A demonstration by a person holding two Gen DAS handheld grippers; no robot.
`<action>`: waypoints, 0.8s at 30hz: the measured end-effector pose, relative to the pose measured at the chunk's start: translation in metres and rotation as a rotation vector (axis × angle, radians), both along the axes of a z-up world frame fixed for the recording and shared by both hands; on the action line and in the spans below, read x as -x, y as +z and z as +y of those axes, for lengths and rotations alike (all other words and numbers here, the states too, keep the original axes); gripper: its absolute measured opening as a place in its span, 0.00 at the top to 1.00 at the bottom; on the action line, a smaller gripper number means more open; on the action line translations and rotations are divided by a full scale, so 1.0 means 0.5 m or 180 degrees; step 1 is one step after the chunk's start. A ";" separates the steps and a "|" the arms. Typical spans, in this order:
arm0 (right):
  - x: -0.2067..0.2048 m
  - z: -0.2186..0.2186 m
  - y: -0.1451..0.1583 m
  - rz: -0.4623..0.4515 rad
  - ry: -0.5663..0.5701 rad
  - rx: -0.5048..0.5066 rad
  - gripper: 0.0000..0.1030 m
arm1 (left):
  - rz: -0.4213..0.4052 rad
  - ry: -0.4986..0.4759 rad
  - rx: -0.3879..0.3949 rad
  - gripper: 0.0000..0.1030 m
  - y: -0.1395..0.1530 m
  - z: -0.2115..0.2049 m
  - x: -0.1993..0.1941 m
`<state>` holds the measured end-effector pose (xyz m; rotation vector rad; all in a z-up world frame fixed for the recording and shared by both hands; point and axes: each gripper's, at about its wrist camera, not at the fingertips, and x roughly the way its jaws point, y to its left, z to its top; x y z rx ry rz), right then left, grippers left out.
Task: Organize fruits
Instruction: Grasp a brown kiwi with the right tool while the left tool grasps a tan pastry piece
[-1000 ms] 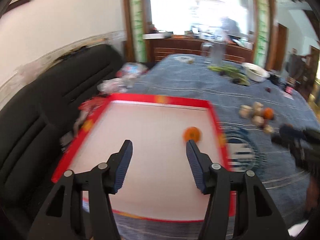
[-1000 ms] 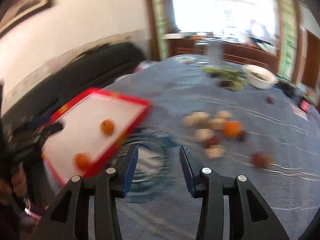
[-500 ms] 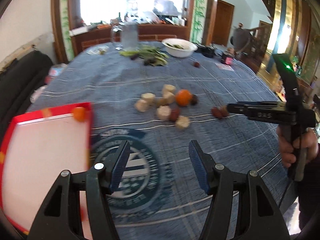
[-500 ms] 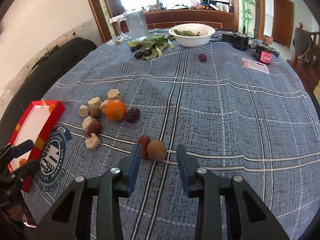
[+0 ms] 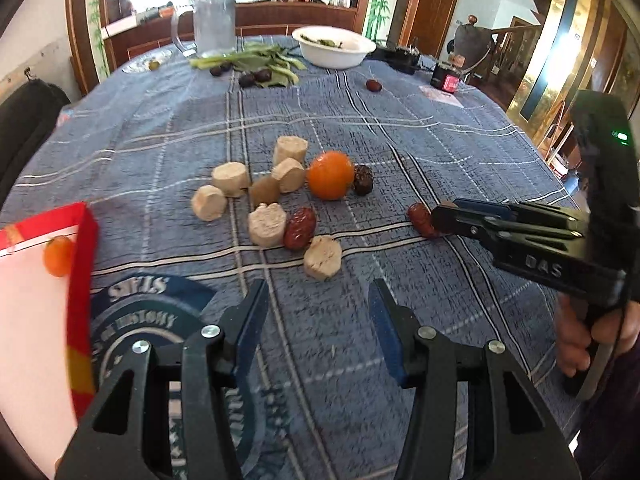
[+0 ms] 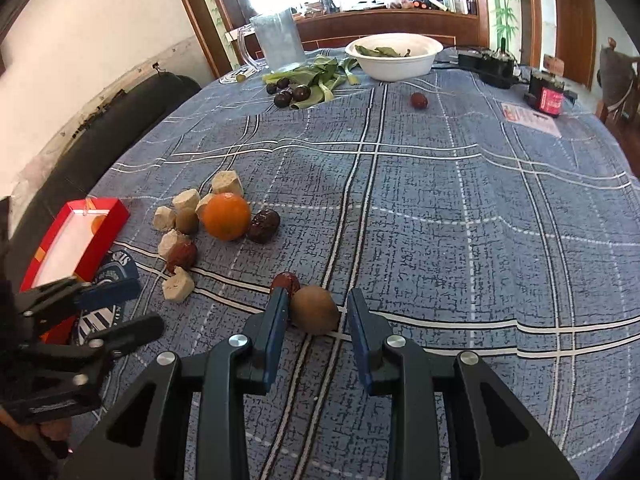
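A brown kiwi [image 6: 314,309] lies on the blue checked tablecloth between the open fingers of my right gripper [image 6: 316,312], with a red date [image 6: 285,282] touching it on the left. In the left wrist view the right gripper [image 5: 444,216] hides the kiwi and reaches the date [image 5: 419,215]. An orange [image 5: 330,174] [image 6: 226,216] sits among several beige chunks [image 5: 267,225] and dates [image 5: 300,227]. My left gripper [image 5: 318,314] is open and empty, above the cloth near a beige chunk [image 5: 322,257]. A red tray [image 5: 82,240] [image 6: 116,216] at the left holds a small orange [image 5: 58,255].
At the table's far end stand a clear jug [image 6: 278,42], a white bowl [image 6: 394,58], green leaves with dark fruits [image 6: 294,92], a lone date [image 6: 419,100] and a black-and-red jar [image 6: 550,94]. A black sofa [image 6: 120,120] lies to the left.
Both grippers have moved forward and lower toward the fruit pile. My right gripper has closed in around the kiwi, and the tray has slid further to the left in the left wrist view.
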<state>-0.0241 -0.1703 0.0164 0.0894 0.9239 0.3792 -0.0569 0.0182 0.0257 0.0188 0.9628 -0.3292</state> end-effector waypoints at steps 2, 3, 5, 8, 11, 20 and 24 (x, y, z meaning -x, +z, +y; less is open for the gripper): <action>-0.007 -0.009 -0.004 0.0074 -0.0011 -0.0121 0.71 | 0.0058 -0.0010 0.0036 0.50 -0.008 -0.007 -0.014; -0.011 -0.010 -0.006 0.0107 -0.0022 -0.0172 0.71 | 0.0077 -0.0018 0.0041 0.54 -0.011 -0.012 -0.021; -0.014 -0.013 -0.007 0.0132 -0.0017 -0.0217 0.71 | 0.0116 -0.0042 0.0040 0.56 -0.019 -0.022 -0.033; -0.013 -0.009 -0.008 0.0133 0.0030 -0.0228 0.71 | 0.0094 -0.0051 0.0032 0.57 -0.019 -0.028 -0.039; -0.013 -0.003 -0.007 0.0136 0.0071 -0.0240 0.71 | 0.0073 -0.0058 0.0002 0.60 -0.019 -0.035 -0.041; -0.004 0.021 -0.005 0.0036 0.0218 -0.0102 0.71 | -0.0060 -0.0076 -0.0137 0.74 -0.023 -0.049 -0.052; -0.003 0.019 -0.002 0.0007 0.0221 -0.0108 0.77 | -0.0092 -0.0081 -0.0100 0.74 -0.025 -0.043 -0.052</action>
